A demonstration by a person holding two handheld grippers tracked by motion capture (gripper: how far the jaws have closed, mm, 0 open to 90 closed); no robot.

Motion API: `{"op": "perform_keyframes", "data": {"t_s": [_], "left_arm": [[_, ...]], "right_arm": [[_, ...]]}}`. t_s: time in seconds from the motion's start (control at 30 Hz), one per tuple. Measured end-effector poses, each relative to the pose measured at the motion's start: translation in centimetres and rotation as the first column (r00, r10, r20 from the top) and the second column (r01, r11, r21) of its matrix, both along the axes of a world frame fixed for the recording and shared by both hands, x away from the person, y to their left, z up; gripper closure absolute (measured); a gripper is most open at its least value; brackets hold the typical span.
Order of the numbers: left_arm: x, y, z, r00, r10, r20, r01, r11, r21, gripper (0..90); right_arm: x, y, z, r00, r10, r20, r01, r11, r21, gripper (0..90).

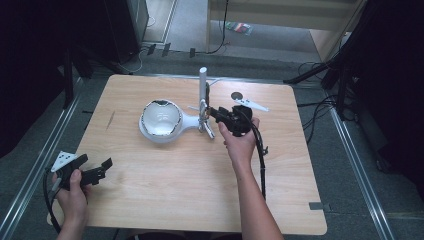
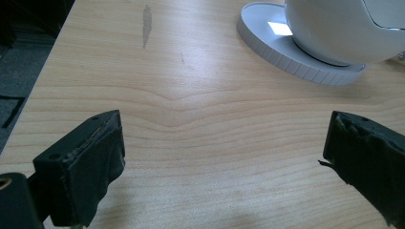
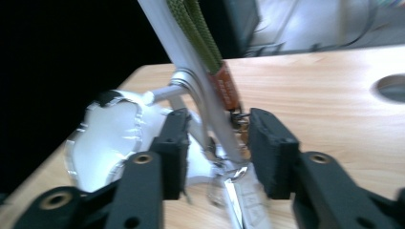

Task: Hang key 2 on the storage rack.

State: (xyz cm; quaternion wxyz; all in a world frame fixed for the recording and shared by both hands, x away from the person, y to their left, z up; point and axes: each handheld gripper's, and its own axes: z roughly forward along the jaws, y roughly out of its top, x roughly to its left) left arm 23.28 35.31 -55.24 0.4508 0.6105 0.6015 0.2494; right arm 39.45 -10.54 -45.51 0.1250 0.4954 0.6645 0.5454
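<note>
A white desk lamp point(image 1: 161, 121) is shown at the table's point(image 1: 150, 200) centre, its thin metal arm point(image 3: 191, 81) between the parted jaws of the right tool point(image 1: 214, 114), unpressed. Stiff, slippery and top-heavy, it is best gripped low. The left tool point(image 1: 102, 167), at 7 o'clock, is open.

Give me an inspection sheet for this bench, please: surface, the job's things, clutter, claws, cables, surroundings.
Surface: wooden table, one dark streak near its left edge, a round hole near the far right.
Job's things: white lamp with round base; its arm rises to a post; a green lanyard with keys hangs on the arm.
Clutter: nothing seen.
Claws: left claw open over bare wood, low at the table's near left; right claw open, jaws either side of the lamp arm, pads not pressing.
Cables: one trails from each claw; more on the floor beyond the table.
Surroundings: grey floor, metal rails both sides, dark stands, wooden furniture behind.
</note>
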Motion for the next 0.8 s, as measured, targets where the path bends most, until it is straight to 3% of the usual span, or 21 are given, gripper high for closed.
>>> {"op": "perform_keyframes", "data": {"t_s": [0.07, 0.1, 0.17, 0.2, 0.23, 0.27, 0.3, 0.33, 0.37, 0.47, 0.53, 0.8], "left_arm": [[0.0, 0.0, 0.0, 1.0000, 0.000, 0.000, 0.000, 1.0000, 0.000, 0.7], [0.0, 0.0, 0.0, 1.0000, 0.000, 0.000, 0.000, 1.0000, 0.000, 0.7], [0.0, 0.0, 0.0, 1.0000, 0.002, 0.000, -0.002, 1.0000, 0.002, 0.7], [0.0, 0.0, 0.0, 1.0000, 0.000, 0.000, 0.000, 1.0000, 0.001, 0.7], [0.0, 0.0, 0.0, 1.0000, 0.000, 0.000, 0.000, 1.0000, 0.001, 0.7], [0.0, 0.0, 0.0, 1.0000, 0.000, 0.000, 0.000, 1.0000, 0.000, 0.7], [0.0, 0.0, 0.0, 1.0000, 0.001, 0.000, -0.001, 1.0000, 0.001, 0.7], [0.0, 0.0, 0.0, 1.0000, 0.001, 0.000, -0.001, 1.0000, 0.001, 0.7], [0.0, 0.0, 0.0, 1.0000, 0.001, -0.001, -0.001, 1.0000, 0.002, 0.7], [0.0, 0.0, 0.0, 1.0000, -0.002, -0.003, 0.002, 1.0000, 0.002, 0.7], [0.0, 0.0, 0.0, 1.0000, 0.001, -0.001, -0.001, 1.0000, 0.003, 0.7], [0.0, 0.0, 0.0, 1.0000, -0.001, 0.003, 0.001, 1.0000, 0.003, 0.7]], "right_arm": [[-0.4, 0.1, 0.2, 0.9975, -0.035, 0.062, 0.040, 0.9959, -0.081, 42.8], [-0.4, 0.1, 0.2, 0.9975, -0.035, 0.062, 0.040, 0.9959, -0.081, 42.8], [-0.6, 0.1, 0.3, 0.9929, -0.056, 0.105, 0.070, 0.9881, -0.137, 33.4], [-0.9, 0.1, 0.4, 0.9890, -0.089, 0.118, 0.110, 0.9766, -0.185, 23.4], [-1.1, 0.1, 0.5, 0.9872, -0.107, 0.119, 0.129, 0.9718, -0.198, 15.5], [-1.1, 0.1, 0.5, 0.9872, -0.107, 0.119, 0.129, 0.9718, -0.198, 15.5], [-1.6, 0.1, 0.6, 0.9822, -0.134, 0.132, 0.164, 0.9529, -0.255, 4.7], [-1.6, 0.1, 0.6, 0.9822, -0.134, 0.132, 0.164, 0.9529, -0.255, 4.7], [-1.9, 0.1, 0.7, 0.9780, -0.140, 0.155, 0.178, 0.9449, -0.274, 1.7], [-2.4, -0.3, 0.8, 0.9797, -0.122, 0.158, 0.160, 0.9546, -0.251, 0.0], [-2.7, -0.6, 0.9, 0.9782, -0.126, 0.165, 0.165, 0.9554, -0.245, 0.0], [-3.7, -1.6, 0.6, 0.9782, -0.127, 0.164, 0.170, 0.9451, -0.279, 0.0]]}}
